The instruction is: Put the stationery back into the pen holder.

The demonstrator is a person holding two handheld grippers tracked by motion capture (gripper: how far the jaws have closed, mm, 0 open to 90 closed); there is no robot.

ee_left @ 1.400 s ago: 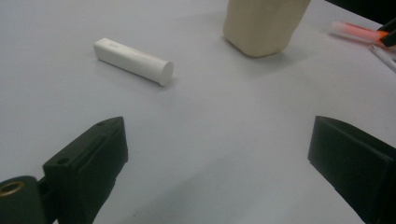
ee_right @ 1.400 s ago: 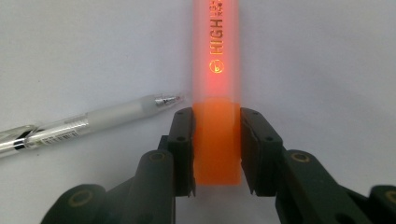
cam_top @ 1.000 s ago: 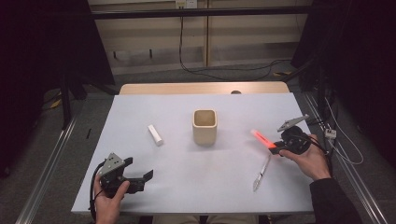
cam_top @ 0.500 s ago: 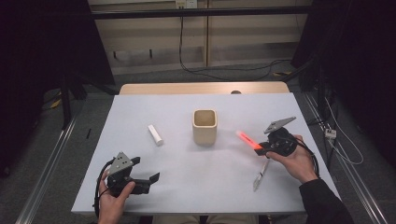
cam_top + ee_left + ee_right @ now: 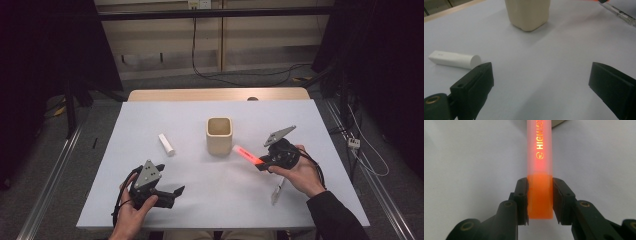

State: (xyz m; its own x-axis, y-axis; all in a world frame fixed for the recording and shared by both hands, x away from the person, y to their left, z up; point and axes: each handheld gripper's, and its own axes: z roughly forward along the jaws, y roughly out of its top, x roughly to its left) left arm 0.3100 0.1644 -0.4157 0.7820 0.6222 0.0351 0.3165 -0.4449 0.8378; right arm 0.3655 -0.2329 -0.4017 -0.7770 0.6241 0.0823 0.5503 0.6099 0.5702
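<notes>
The right tool (image 5: 260, 165) has carried the orange highlighter (image 5: 247, 155), pinched by its end, closer to the beige cup (image 5: 220, 136).

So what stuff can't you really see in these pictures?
- Inside of the cup: the high view looks down at a slant, so its bottom is hidden; the left gripper view cuts off its top.
- Printing on the orange highlighter: the right gripper view's top edge cuts it short.
- Clear pen: too small in the high view, partly behind the right hand.
- Label on the white tube: too blurred.
</notes>
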